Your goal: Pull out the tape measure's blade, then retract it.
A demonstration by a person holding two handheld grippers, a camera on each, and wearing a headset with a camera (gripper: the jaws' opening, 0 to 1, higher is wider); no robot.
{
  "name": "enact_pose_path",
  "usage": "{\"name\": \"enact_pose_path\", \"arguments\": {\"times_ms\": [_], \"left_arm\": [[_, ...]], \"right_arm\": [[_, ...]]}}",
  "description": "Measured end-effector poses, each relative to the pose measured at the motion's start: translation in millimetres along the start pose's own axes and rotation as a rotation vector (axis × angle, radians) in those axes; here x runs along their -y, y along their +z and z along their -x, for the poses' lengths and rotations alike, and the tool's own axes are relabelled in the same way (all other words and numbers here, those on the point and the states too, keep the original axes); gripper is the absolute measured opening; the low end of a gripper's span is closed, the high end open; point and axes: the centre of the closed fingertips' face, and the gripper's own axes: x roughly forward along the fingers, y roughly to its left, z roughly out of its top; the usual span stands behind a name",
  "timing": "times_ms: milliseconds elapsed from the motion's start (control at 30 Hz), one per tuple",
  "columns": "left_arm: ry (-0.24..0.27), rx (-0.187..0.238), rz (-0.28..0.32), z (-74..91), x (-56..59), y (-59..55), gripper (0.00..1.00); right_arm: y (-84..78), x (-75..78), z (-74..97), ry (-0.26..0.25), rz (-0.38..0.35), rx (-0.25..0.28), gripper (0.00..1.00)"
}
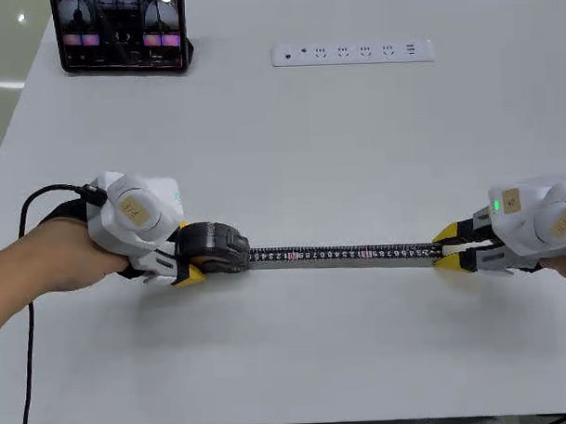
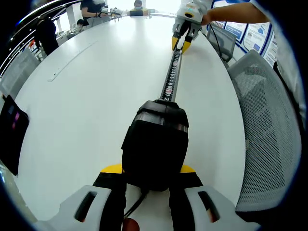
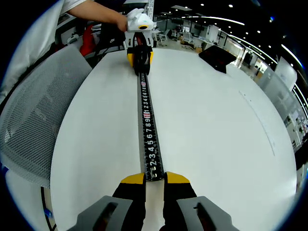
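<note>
Now, left hand-held gripper clamps the case, right hand-held gripper pinches the blade tip: keep blade straight, flat on the tabletop, ease back slowly.

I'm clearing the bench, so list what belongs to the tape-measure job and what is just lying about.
Job: tape measure case, held in the left gripper; its blade, pulled out, tip in the right gripper.
Lying about: tablet, power strip, mesh chair.
</note>
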Motion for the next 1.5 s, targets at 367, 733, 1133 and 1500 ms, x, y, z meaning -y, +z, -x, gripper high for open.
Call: {"name": "enact_pose_path", "arguments": {"times_ms": [367,733,1133,1500], "left_arm": [[0.026,0.031,-0.002,0.3,-1.4,3.2,0.29],[0.034,0.036,-0.006,0.0,-3.0,4.5,0.29],[0.028,0.057,0.05,2.5,-0.7,7.9,0.3],[0.03,0.083,0.063,7.8,2.1,12.8,0.37]], "right_arm": [[0.3,1.0,-1.0,0.02,-0.025,-0.015,0.11],[-0.7,1.2,-1.7,0.027,-0.024,-0.029,0.11],[-0.2,2.0,-0.3,0.025,-0.04,-0.043,0.15],[4.0,-1.5,1.5,0.03,-0.102,-0.032,0.22]]}}
